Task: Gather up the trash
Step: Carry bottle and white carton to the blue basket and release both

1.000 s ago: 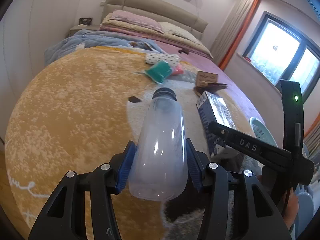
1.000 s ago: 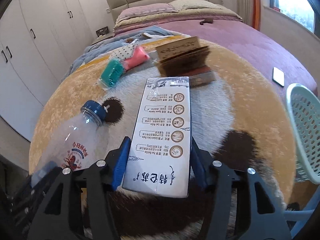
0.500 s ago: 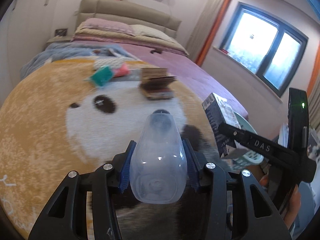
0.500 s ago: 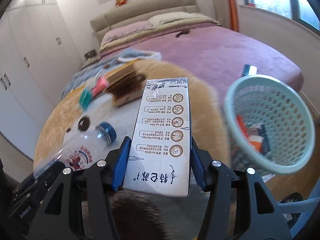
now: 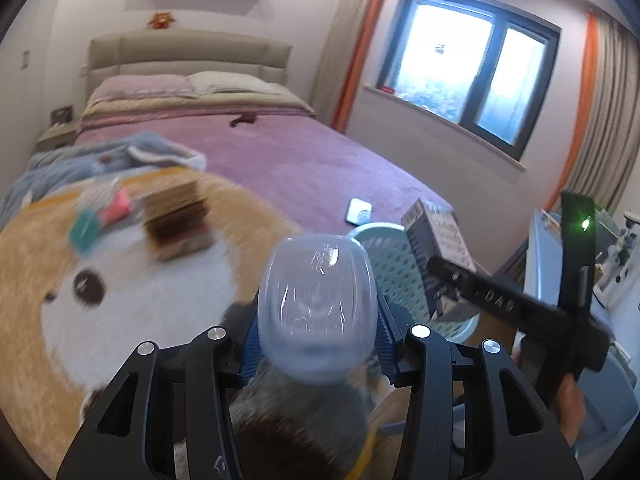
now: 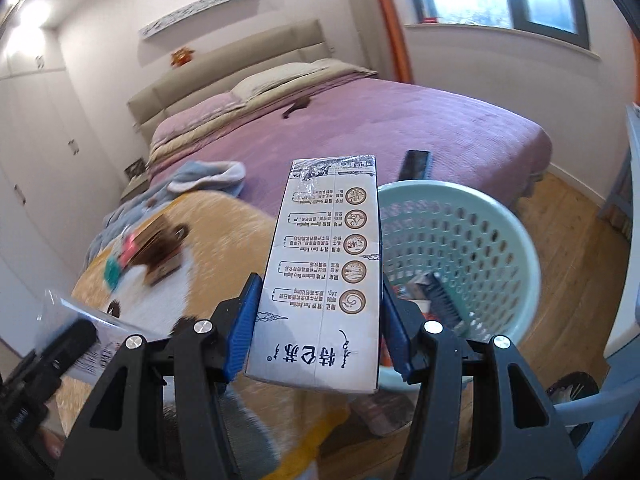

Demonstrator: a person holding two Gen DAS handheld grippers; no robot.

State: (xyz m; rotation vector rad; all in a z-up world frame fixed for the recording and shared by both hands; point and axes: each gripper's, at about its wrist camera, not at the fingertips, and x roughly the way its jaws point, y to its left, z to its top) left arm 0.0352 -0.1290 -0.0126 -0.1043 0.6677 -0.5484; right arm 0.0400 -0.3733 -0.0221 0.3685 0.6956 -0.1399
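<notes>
Here, right claw (image 6: 316,332) grips carton (image 6: 326,272) w/ Chinese print.

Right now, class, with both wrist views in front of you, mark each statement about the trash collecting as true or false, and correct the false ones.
1. The left gripper is shut on a clear plastic bottle. True.
2. The right gripper holds a drinks can. False: it is shut on a white milk carton.
3. The pale green basket is empty. False: some trash already lies inside it.
4. The basket stands on the wooden floor beside the bed. True.
5. The bedspread is green. False: it is purple-pink.
</notes>
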